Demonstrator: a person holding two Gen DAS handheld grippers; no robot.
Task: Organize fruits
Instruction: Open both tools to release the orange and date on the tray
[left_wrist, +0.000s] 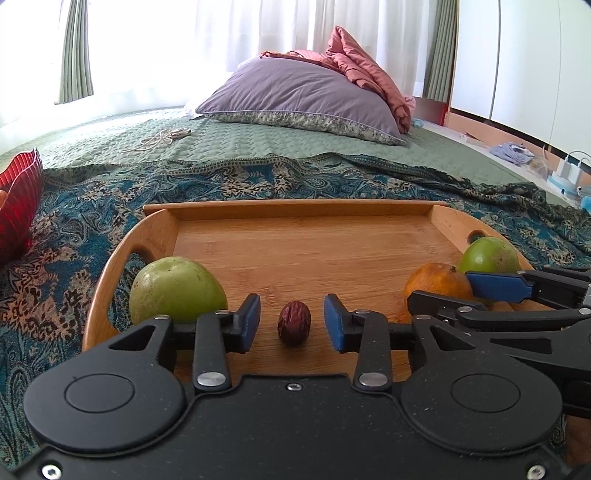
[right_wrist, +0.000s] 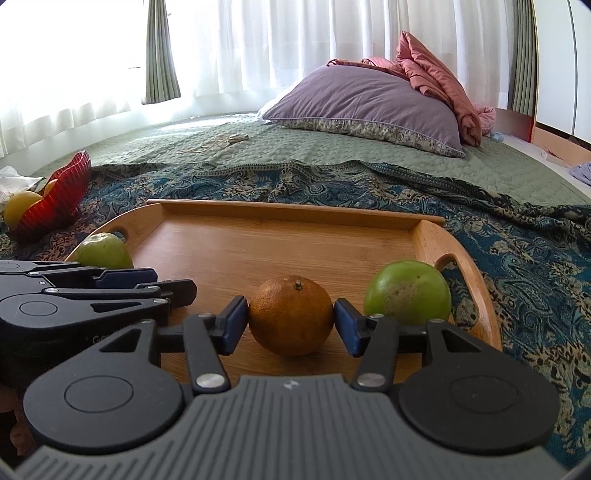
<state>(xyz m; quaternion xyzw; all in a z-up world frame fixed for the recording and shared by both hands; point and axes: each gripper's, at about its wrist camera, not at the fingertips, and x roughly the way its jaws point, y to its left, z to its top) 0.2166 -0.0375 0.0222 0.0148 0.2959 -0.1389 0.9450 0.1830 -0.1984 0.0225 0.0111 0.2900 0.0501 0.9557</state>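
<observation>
A wooden tray (left_wrist: 306, 243) lies on a patterned bedspread. My left gripper (left_wrist: 291, 306) is open around a small brown date (left_wrist: 294, 324) that rests on the tray, with a gap on each side of it. A green fruit (left_wrist: 177, 291) sits at the tray's left handle. In the right wrist view my right gripper (right_wrist: 291, 302) is open, its blue pads close beside an orange (right_wrist: 291, 317) that sits on the tray (right_wrist: 277, 243). Another green fruit (right_wrist: 406, 291) lies just right of the orange, near the right handle.
A red ribbed bowl (right_wrist: 59, 192) holding a yellow fruit (right_wrist: 20, 206) stands left of the tray on the bedspread. Beyond the tray are a green quilt, a white cable (left_wrist: 155, 140), a purple pillow (left_wrist: 306, 96) and a pink blanket. Curtains hang behind.
</observation>
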